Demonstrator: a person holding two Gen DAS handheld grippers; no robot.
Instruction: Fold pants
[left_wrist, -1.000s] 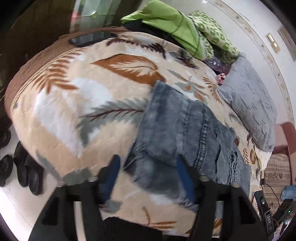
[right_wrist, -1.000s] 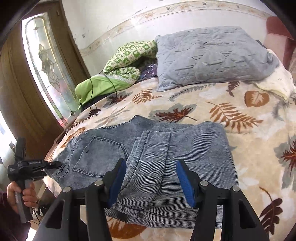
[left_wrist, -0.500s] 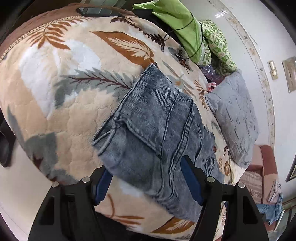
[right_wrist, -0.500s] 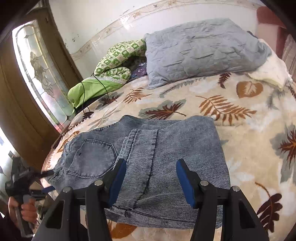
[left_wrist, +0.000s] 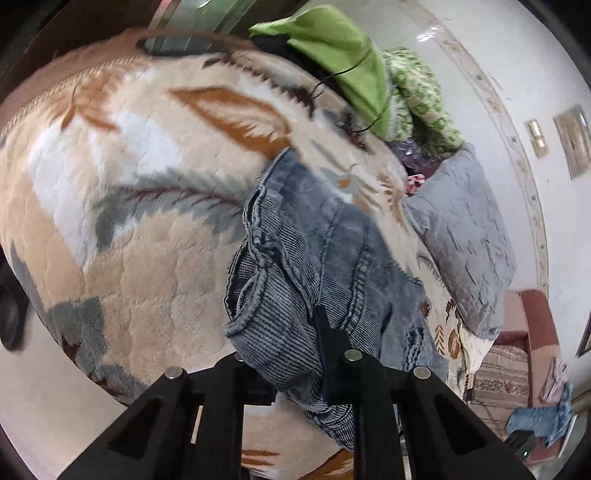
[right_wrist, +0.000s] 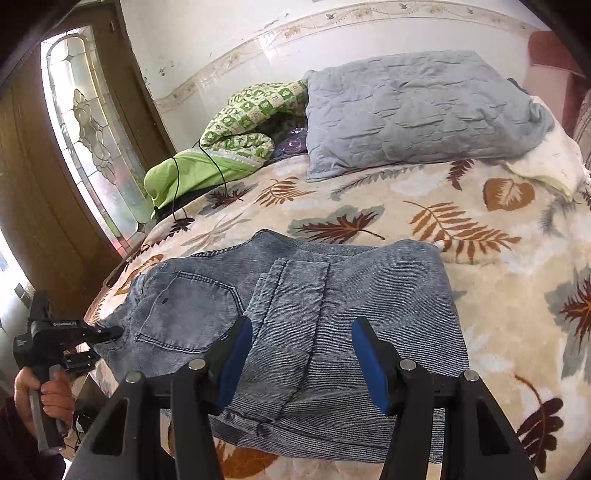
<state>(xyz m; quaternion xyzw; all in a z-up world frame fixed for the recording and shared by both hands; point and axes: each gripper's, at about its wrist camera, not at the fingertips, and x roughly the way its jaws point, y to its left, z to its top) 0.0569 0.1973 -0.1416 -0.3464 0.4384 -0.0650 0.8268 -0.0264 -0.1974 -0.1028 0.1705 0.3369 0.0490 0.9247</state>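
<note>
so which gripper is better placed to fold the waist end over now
Left. The left gripper is shut on the jeans at the waistband, lifting it off the blanket. The right gripper is open over the folded legs, holding nothing.

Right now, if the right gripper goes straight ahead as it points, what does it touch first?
Most likely the folded blue-grey denim pants, which lie directly ahead of the open right gripper. Further along that line is the leaf-patterned beige blanket. Depth is unclear.
</note>
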